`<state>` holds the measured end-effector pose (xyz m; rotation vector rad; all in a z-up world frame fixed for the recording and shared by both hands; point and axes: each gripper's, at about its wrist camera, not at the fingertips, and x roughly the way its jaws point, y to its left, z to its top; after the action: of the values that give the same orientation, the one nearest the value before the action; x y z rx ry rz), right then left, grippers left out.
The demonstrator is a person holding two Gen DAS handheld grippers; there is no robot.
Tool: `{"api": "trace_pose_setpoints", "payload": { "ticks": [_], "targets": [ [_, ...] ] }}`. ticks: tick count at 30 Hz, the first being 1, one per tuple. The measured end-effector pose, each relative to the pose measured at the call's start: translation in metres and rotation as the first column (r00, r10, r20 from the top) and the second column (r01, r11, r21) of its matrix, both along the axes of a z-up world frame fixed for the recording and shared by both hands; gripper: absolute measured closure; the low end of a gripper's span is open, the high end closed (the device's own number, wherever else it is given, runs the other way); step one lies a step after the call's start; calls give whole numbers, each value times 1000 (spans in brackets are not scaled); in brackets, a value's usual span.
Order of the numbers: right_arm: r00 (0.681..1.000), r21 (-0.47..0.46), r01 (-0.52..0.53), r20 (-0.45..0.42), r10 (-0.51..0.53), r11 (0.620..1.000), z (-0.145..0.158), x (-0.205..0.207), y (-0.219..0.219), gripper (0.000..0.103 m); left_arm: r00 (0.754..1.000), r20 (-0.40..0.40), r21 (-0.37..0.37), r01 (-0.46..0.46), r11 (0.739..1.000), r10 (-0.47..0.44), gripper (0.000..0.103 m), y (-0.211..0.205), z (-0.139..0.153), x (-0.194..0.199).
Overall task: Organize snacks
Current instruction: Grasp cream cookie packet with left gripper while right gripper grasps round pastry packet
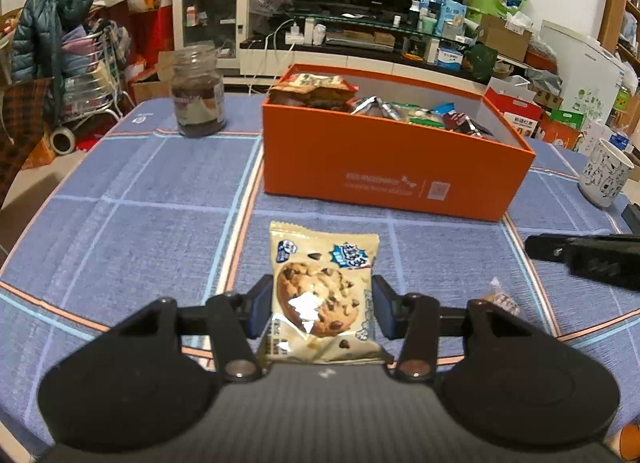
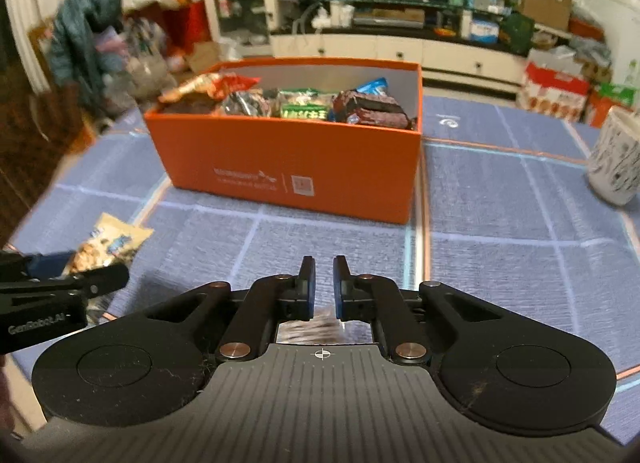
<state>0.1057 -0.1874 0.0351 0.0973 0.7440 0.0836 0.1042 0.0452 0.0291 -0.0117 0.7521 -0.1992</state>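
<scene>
Before the orange box (image 1: 384,167), cookie packet (image 1: 326,291) between left tongs (image 1: 320,305), open tablecloth (image 1: 140,203) leftward

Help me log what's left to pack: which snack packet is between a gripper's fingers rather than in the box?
The cookie packet, beige with a chocolate-chip cookie pictured, sits between the left gripper fingers. The other packets lie piled inside the orange box.

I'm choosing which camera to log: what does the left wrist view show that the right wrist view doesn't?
Only the left wrist view: a glass jar on the cloth. Only the right wrist view: the right gripper from behind, jaws nearly together, something blurred and silvery behind them. Both: the orange box of snacks, the patterned mug, and the cookie packet in the left gripper.
</scene>
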Motion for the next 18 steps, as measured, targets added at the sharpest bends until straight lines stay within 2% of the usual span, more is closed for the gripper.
{"api": "trace_pose_setpoints", "payload": {
  "ticks": [1,3,6,7,10,11,14,17,18],
  "targets": [
    [1000,39,-13,4,13,999,-2,-2,-10,80,1000,-2,-1,-3,1000,3,54,2,0,0],
    [1000,111,-18,13,17,994,-7,-7,-32,45,1000,-3,-1,-4,1000,4,54,5,0,0],
    [997,116,80,-8,-80,990,-15,-13,-51,52,1000,5,0,0,1000,0,54,6,2,2],
    [999,107,45,-3,-45,993,-18,-13,-47,51,1000,4,-7,6,1000,-6,54,6,3,2],
    [983,16,-180,-25,181,984,-26,-9,-16,50,1000,0,-20,10,1000,-10,54,9,4,2],
    [979,-6,-202,-28,202,979,-28,-9,-9,49,1000,-1,-19,12,1000,-12,54,10,4,2],
    [965,5,-252,-72,252,968,-38,-8,3,46,1000,-14,-19,5,1000,-5,54,17,2,2],
    [964,-33,-255,-86,251,966,-50,-8,12,45,1000,-27,-36,0,999,-1,54,22,1,3],
    [962,-44,-265,-81,261,963,-53,-8,17,37,1000,-24,-38,3,999,-4,54,23,2,2]
  ]
}}
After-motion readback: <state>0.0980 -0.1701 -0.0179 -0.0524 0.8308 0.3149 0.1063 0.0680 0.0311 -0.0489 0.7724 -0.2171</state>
